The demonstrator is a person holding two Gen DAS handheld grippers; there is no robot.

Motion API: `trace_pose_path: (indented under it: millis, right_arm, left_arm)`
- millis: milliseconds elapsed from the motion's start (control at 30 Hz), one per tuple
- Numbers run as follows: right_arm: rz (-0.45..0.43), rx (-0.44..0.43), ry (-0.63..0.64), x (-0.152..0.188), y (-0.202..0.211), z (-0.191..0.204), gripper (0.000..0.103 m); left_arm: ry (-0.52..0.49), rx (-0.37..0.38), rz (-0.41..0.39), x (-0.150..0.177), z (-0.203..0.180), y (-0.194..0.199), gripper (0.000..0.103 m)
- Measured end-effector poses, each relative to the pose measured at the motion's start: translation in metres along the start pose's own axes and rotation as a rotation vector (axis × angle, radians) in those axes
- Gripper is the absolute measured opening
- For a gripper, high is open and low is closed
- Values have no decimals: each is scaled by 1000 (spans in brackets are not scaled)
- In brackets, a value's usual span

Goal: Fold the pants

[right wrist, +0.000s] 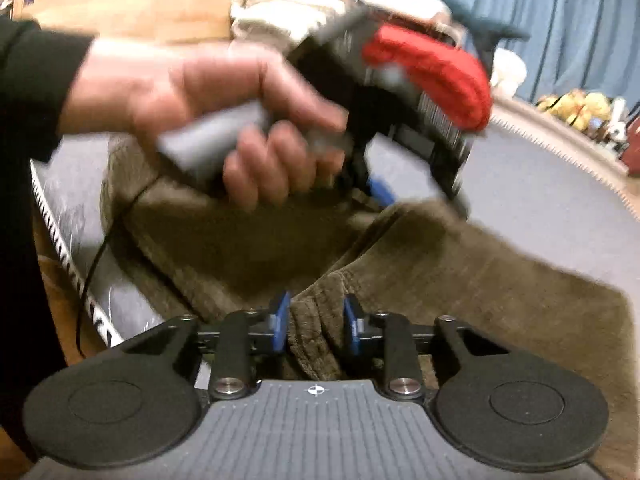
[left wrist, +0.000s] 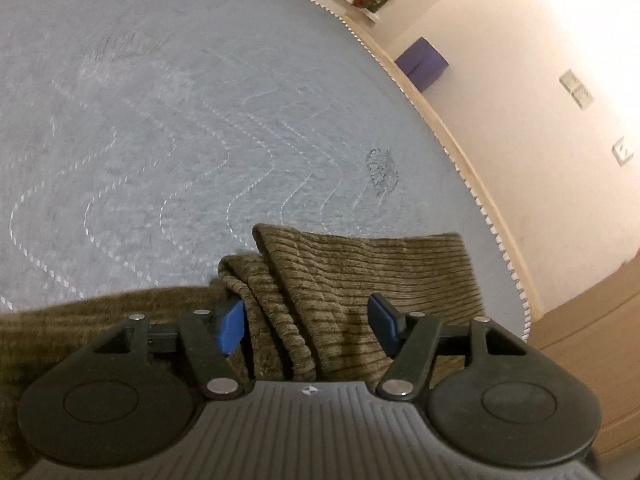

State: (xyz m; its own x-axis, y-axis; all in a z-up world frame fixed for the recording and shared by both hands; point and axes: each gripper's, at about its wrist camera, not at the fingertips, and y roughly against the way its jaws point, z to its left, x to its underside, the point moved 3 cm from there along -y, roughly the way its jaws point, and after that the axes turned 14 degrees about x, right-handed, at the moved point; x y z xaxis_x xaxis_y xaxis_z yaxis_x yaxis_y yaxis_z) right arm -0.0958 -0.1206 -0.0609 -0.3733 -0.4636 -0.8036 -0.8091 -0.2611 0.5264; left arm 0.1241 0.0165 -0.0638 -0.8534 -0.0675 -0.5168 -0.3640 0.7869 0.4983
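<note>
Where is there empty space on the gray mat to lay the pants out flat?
The gray mat is bare beyond the brown pants, out to its toothed edge by the wall. It is crowded near the pants: left tongs straddle a fold, right tongs pinch a bunched ridge.

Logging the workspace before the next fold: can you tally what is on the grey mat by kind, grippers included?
Pants: 1, olive-brown corduroy, partly folded on the grey mat.
Grippers: 2, the left gripper open over a fold of the cloth, the right gripper pinching a bunched edge.
Hands: 1, a hand holding the left gripper.
Total: 4
</note>
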Motion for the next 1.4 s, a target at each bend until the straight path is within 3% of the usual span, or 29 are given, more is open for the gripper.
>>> trace_pose_path:
  millis: [67,100,133,267,400,467,500,533,567,633,700,800,867,967,1000,1067,1133,1200,1300,1400]
  right_arm:
    - [-70,35,14,-7,20,-1,27]
    - [-107,54,28,-12,25,-1,26]
    - [-144,77,38,-14,33,0,26]
    - [-206,83,-3,-19,56,-4,26]
    - [-231,30,89,-13,66,17,27]
    - [-132,-22,164,-3,53,27,31]
    - [-95,-25,173,1,48,27,32]
    - [-68,-29,159,4,44,26,35]
    - [-50,-45,120,3,44,21,40]
    - [-68,-51,35,-4,49,8,61]
    - [-116,-33,-66,-13,59,-13,70]
    - [-137,63,-232,-17,63,-57,70]
    - [-102,185,-348,-11,62,-89,71]
    - [45,397,-587,18,54,-145,73]
    - [98,455,-672,33,51,-163,73]
    - [192,528,-789,58,47,-191,73]
    - [268,578,-836,78,39,-205,74]
    - [314,572,-895,94,34,-216,75]
    - [328,508,-975,106,27,-224,77]
    - [322,446,-1007,111,20,-227,77]
  left_arm:
    - [-36,-31,-19,0,-3,1,32]
    - [-38,-21,-32,0,-4,4,21]
    - [-54,-13,-47,-1,-8,9,19]
    - [-194,-17,-114,-4,-43,47,17]
    - [-106,-77,-63,10,-25,65,20]
    - [-96,-162,3,21,-11,54,36]
    - [-110,-224,6,24,-6,49,45]
    - [-134,-256,-10,23,-7,48,48]
    - [-165,-275,-31,21,-12,49,48]
    - [-250,-308,-91,17,-29,57,46]
    - [-303,-315,-152,14,-46,66,46]
    - [-334,-286,-188,14,-64,67,46]
    - [-329,-223,-150,19,-71,58,42]
    - [-344,-172,-35,30,-71,42,37]
    - [-358,-180,38,36,-67,31,37]
    - [-405,-281,160,49,-52,8,27]
    - [-429,-289,160,50,-52,3,25]
    - [-391,-277,141,43,-58,8,28]
    - [-404,-264,98,41,-72,18,41]
    - [-428,-237,107,45,-87,22,43]
